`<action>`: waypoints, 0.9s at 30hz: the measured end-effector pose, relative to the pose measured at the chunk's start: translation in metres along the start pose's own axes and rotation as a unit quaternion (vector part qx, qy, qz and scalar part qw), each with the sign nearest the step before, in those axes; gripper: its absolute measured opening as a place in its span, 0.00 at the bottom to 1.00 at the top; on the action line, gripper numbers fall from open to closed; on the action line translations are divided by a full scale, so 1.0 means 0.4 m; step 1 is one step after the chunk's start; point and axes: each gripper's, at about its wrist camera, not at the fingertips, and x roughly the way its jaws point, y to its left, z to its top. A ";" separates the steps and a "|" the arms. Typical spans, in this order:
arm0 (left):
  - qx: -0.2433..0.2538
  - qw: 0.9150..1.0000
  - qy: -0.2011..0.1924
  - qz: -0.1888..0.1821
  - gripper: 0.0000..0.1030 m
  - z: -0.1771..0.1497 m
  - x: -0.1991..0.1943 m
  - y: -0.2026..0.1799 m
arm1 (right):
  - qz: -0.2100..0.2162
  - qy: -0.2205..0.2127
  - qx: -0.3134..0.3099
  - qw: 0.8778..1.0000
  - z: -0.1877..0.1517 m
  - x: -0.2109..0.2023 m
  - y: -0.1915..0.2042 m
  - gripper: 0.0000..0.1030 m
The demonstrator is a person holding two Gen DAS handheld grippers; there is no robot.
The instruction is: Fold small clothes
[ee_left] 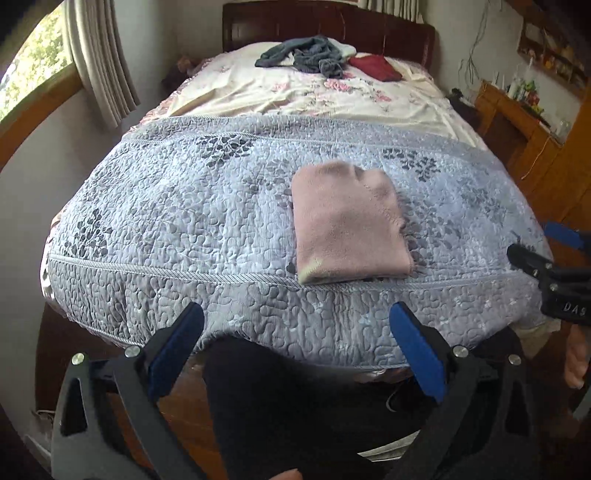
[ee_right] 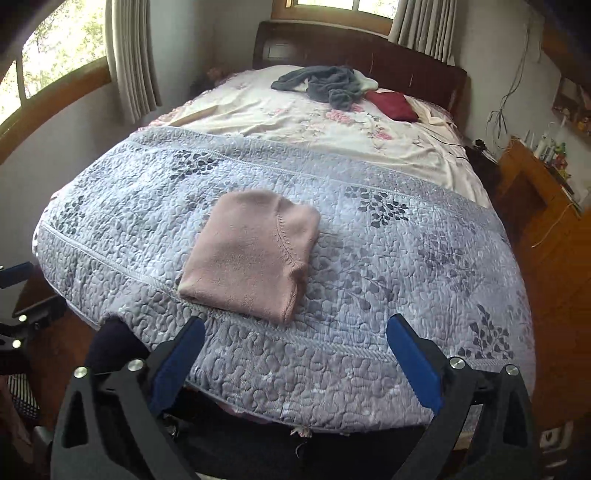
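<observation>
Ahead of your left gripper [ee_left: 295,325] lies a soft, matt, fleecy pink garment [ee_left: 347,225] on a quilted, faintly sheened grey bedspread [ee_left: 177,221]. Your fingers [ee_left: 417,354] carry matt blue foam-like pads on black plastic. Beyond stands a glossy dark wooden headboard [ee_left: 325,26].

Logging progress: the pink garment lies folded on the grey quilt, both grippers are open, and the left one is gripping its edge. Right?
Not quite. The left gripper grips nothing: the left wrist view shows its jaws apart and short of the pink garment. The rest holds: it lies folded on the grey quilt, and the right gripper is open too.
</observation>
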 end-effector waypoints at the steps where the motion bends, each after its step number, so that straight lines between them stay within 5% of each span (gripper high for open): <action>1: -0.006 1.000 -0.004 -0.002 0.97 0.003 -0.039 -0.001 | 0.009 0.001 0.006 1.000 -0.003 -0.029 0.000 0.96; 7: -0.007 0.999 -0.016 -0.027 0.97 -0.004 -0.241 -0.039 | 0.022 -0.032 0.020 0.999 -0.015 -0.222 0.019 0.96; 10: 0.012 1.000 -0.023 0.004 0.97 -0.020 -0.300 -0.074 | 0.024 -0.037 0.024 0.999 -0.025 -0.293 0.031 0.96; 27: 0.001 1.000 -0.004 -0.004 0.97 -0.048 -0.264 -0.083 | 0.008 -0.031 0.035 0.999 -0.064 -0.305 0.046 0.96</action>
